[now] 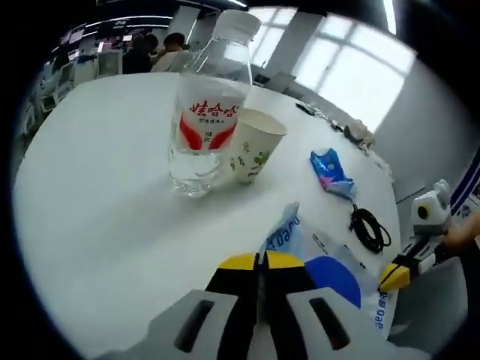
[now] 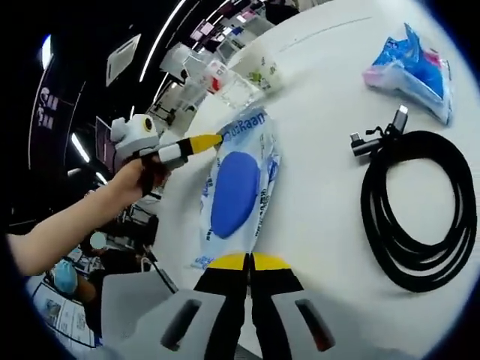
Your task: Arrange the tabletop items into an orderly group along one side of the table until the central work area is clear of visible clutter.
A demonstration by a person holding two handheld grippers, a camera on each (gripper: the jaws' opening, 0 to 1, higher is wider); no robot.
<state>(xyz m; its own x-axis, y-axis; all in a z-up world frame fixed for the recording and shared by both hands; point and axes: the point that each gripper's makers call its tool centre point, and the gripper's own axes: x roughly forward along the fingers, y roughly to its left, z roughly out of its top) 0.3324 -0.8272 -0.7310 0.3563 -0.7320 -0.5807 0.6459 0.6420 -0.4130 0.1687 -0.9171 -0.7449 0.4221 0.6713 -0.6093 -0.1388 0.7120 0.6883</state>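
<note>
White table [image 1: 97,195] | both hand-held grippers [image 1: 259,262] [image 2: 249,264] closed, each pinching blue-white packet [image 2: 236,187] | bottle [image 1: 208,112] beside cup [image 1: 253,146]

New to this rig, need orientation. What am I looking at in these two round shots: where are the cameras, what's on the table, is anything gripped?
No robot arm: a person holds a two-jaw gripper in each hand, and a fisheye camera rides on each.

In the left gripper view the left gripper rises from the bottom, jaws closed on an edge of a blue and white packet. In the right gripper view the right gripper grips the same packet.

On the white table stand a water bottle and a paper cup, side by side. A small blue wrapper and a coiled black cable lie further along.
</note>
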